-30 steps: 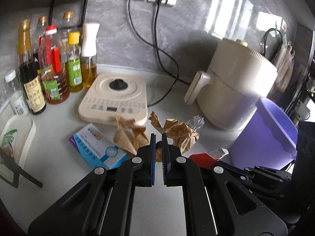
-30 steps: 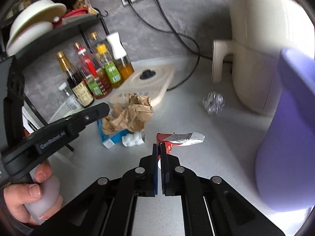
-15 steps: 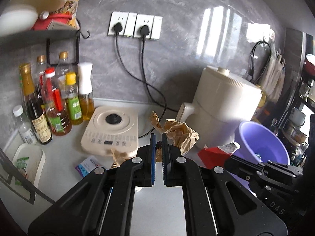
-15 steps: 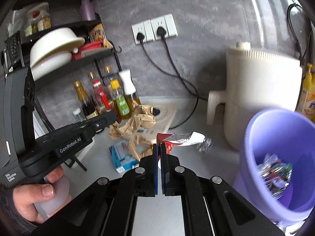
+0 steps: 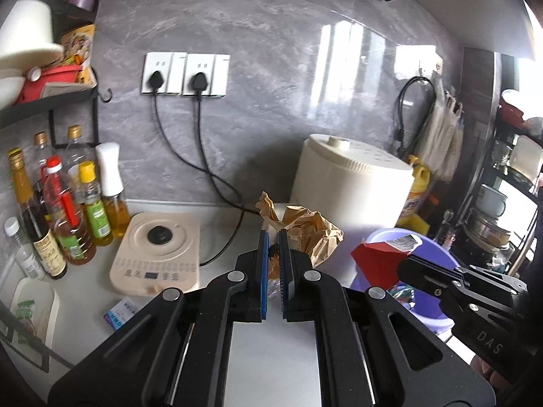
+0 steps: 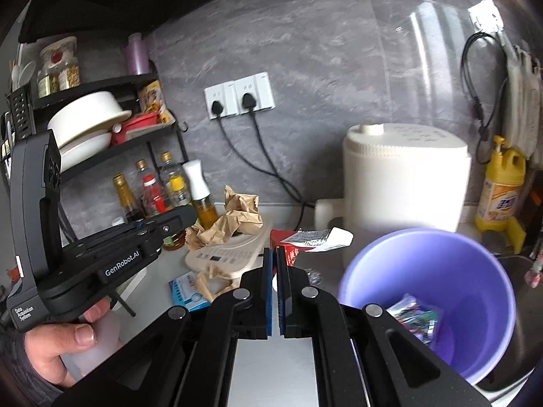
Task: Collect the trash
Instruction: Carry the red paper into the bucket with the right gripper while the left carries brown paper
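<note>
Blue pads line both pairs of fingers, and each pair is clamped on a piece of trash. The left gripper (image 5: 273,242) pinches a crumpled brown paper bag (image 5: 307,229), which sticks up past its fingertips, lifted off the counter. The right gripper (image 6: 274,254) is closed on a red carton (image 6: 288,242) with a white printed label (image 6: 320,237) curling off its top; in the left wrist view that carton (image 5: 376,259) hangs at the rim of the purple bin (image 5: 431,302), on the side facing the left gripper. The purple bin (image 6: 434,264) sits just right of the right gripper and holds shiny, colourful wrappers (image 6: 412,313) at its bottom. Behind the bin stands a cream air fryer (image 6: 404,176), with a yellow detergent bottle (image 6: 500,186) to the right of the fryer. Left of the bin, on the pale counter (image 6: 163,264), lies a cream induction cooker (image 5: 157,252); another scrap of brown paper (image 6: 212,279) and a blue-and-white packet (image 6: 186,290) rest at the cooker's near edge. Farther from the bin, a cluster of oil and sauce bottles (image 5: 64,210) stands against the grey wall, under a black shelf rack (image 6: 101,135) stacked with white bowls (image 6: 88,123). Two black plugs sit in the wall sockets (image 5: 185,74) above the cooker.
</note>
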The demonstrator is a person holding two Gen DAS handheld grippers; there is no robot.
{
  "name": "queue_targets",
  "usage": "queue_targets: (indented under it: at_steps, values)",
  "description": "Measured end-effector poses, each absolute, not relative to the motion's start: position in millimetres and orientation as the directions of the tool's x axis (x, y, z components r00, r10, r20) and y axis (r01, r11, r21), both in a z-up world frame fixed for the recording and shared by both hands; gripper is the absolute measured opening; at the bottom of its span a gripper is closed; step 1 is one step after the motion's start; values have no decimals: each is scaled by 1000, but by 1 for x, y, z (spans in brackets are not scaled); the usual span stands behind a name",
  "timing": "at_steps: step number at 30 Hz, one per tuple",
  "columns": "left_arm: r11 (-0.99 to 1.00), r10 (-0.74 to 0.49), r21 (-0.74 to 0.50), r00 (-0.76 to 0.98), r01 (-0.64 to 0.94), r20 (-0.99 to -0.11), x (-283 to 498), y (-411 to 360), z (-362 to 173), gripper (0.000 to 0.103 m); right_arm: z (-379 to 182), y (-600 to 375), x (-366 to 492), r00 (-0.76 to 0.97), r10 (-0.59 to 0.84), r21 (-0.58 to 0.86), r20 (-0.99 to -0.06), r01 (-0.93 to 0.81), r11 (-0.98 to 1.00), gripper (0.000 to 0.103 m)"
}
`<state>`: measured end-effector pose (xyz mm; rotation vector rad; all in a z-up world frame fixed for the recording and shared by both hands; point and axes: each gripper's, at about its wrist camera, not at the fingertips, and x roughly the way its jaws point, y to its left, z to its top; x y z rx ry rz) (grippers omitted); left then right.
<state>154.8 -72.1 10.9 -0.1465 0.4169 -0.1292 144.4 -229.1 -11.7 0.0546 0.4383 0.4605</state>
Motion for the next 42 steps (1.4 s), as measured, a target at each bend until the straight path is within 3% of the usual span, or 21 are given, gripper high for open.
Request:
queue_targets:
  at_steps: [21,40,41,42]
  values:
    - [936,-352,-164,849,311,-393,179,-173,12,6,-6,-335,129,892,227,153,-390,-180,972,3]
    - [902,-427,-165,768,399,-477,202,-213,-9,7,-29,-376,130,880,116,166,-461,-43,985,7]
    - [897,-437,-173,758,407,-484,204,-216,-11,8,-29,-378,129,880,112,167,-462,-37,985,7]
    - [895,-442,-178,753,410,-488,205,-217,-12,16,-29,-380,128,880,106,169,-463,-29,985,7]
